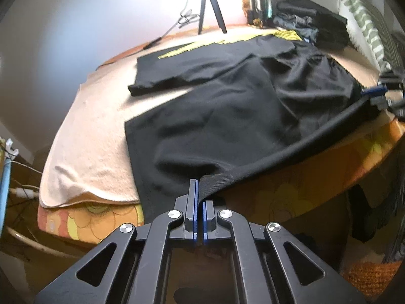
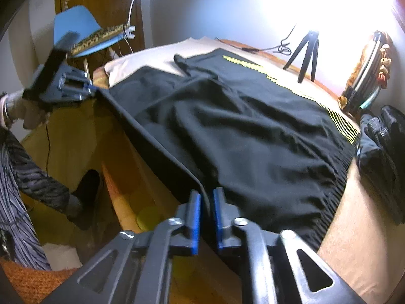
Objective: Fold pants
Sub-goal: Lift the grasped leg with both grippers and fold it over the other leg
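Black pants (image 1: 227, 106) with yellow side stripes (image 1: 286, 35) lie spread on the bed, one leg folded over the other. My left gripper (image 1: 200, 190) is shut on the near edge of the pants at the bed's front edge. My right gripper (image 2: 206, 197) is shut on the same edge of the pants (image 2: 240, 131) further along; the black fabric edge (image 2: 157, 136) stretches taut between the two. The right gripper shows in the left wrist view (image 1: 379, 93), the left gripper in the right wrist view (image 2: 73, 86).
A peach towel (image 1: 96, 136) covers the bed over an orange floral sheet (image 1: 303, 190). A pile of dark clothes (image 1: 311, 22) sits at the far right. A small black tripod (image 1: 211, 7) and a cable stand at the back. A blue chair (image 2: 78, 33) stands beside the bed.
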`<state>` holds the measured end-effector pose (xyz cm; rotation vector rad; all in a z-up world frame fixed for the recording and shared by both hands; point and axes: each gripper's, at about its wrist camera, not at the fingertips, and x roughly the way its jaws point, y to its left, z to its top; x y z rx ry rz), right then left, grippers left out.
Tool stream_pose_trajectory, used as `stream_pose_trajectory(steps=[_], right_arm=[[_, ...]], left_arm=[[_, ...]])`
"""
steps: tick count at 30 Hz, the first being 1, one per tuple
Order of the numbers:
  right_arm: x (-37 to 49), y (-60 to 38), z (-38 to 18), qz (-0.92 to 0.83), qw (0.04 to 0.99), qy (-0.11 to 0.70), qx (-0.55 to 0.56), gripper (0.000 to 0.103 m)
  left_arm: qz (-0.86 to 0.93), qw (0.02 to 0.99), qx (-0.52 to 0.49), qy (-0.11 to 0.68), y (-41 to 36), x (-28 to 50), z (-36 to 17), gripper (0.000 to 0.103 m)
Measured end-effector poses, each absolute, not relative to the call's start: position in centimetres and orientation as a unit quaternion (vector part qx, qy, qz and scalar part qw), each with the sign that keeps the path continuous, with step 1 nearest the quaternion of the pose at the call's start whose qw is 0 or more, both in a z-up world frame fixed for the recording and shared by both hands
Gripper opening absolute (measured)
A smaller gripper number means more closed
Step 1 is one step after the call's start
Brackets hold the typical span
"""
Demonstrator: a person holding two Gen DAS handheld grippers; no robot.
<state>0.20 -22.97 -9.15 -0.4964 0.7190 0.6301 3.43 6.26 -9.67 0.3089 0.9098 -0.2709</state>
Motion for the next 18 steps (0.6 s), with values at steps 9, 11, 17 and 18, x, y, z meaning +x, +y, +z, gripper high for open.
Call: stream_pose_trajectory(steps=[9, 11, 17, 18], right_arm=[[-0.8, -25.7, -10.5, 0.276, 0.859, 0.346, -0.258, 0.047], [-1.0, -26.1, -10.8, 0.269, 0.859, 0.346, -0.266, 0.047], [-1.5, -27.2, -11.2, 0.243, 0.862, 0.339, -0.288, 0.047], [-1.5, -27.4, -11.2, 0.241, 0.863, 0.337, -0.289, 0.047]], left_arm=[[-0.121, 0.89, 0.146, 0.414, 6.0, 3.8, -8.7, 0.001], [-0.121, 0.891, 0.144, 0.412, 6.1, 3.9, -8.6, 0.001], [-0.118, 0.895, 0.14, 0.407, 6.1, 4.0, -8.5, 0.001], [-0.118, 0.896, 0.139, 0.406, 6.1, 4.0, -8.4, 0.001]])
